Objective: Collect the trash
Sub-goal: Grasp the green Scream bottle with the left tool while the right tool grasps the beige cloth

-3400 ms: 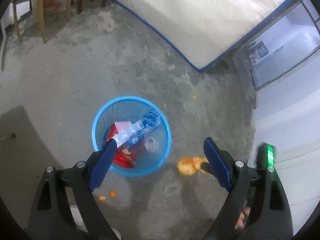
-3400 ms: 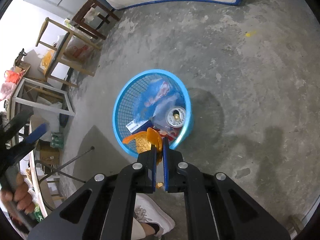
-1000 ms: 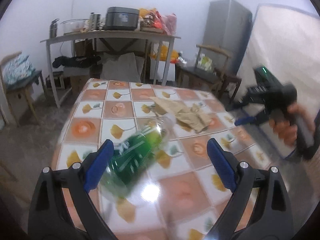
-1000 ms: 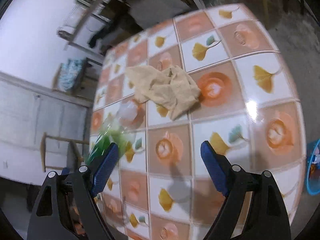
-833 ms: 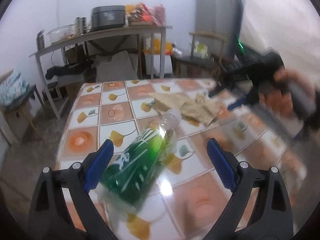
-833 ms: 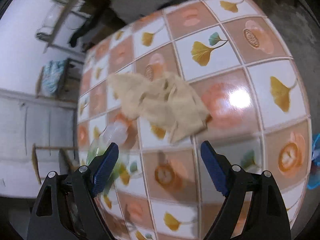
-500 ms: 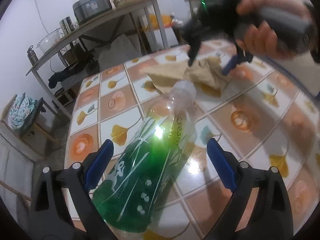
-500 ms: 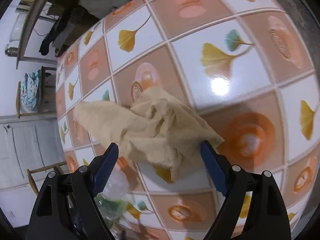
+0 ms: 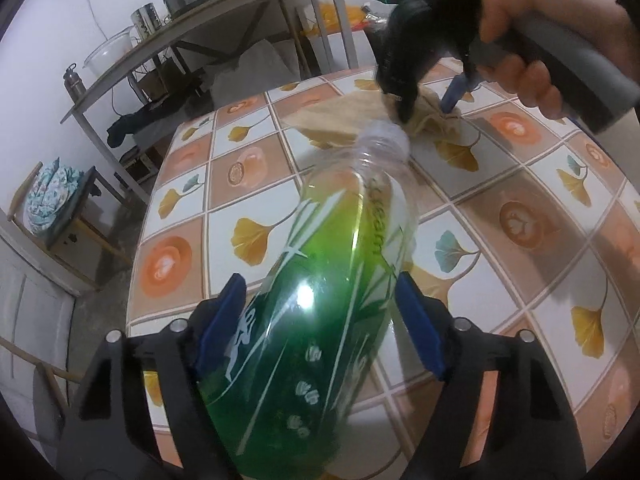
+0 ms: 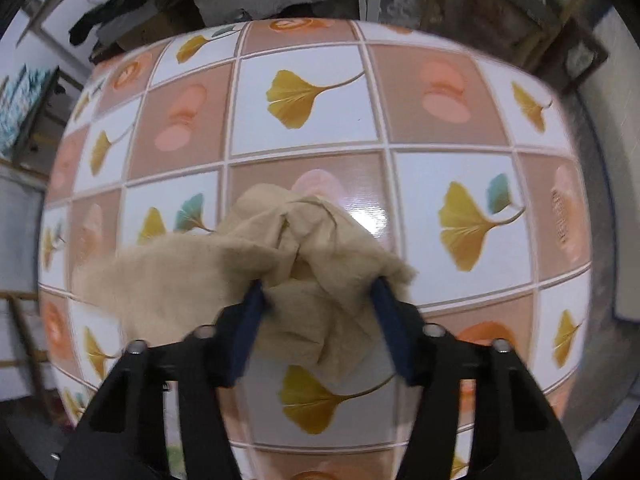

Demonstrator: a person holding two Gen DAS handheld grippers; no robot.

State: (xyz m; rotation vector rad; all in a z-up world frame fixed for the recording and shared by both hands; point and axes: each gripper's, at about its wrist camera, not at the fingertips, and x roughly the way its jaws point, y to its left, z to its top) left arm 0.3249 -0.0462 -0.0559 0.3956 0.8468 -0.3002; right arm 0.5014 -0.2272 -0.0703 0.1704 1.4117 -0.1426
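Observation:
A clear plastic bottle with a green label (image 9: 320, 300) lies on the tiled table (image 9: 256, 168), neck pointing away. My left gripper (image 9: 320, 308) is open, its blue fingers on either side of the bottle's body. A crumpled beige paper towel (image 10: 280, 276) lies on the table (image 10: 460, 92). My right gripper (image 10: 318, 312) is open and straddles the towel, blue fingers pressed into its folds. In the left wrist view the right gripper (image 9: 432, 96) is seen from the side over the towel (image 9: 352, 108), held by a hand.
A metal side table (image 9: 224, 12) with a cooker, pots and a bowl stands behind the tiled table. A chair with folded cloth (image 9: 52, 200) is at the left. Wooden furniture (image 10: 500, 12) stands beyond the table's far edge.
Both grippers left the blue bin on the floor and came to the table. The left one closed in around the bottle; the right one dropped onto the paper towel, its fingers narrowing.

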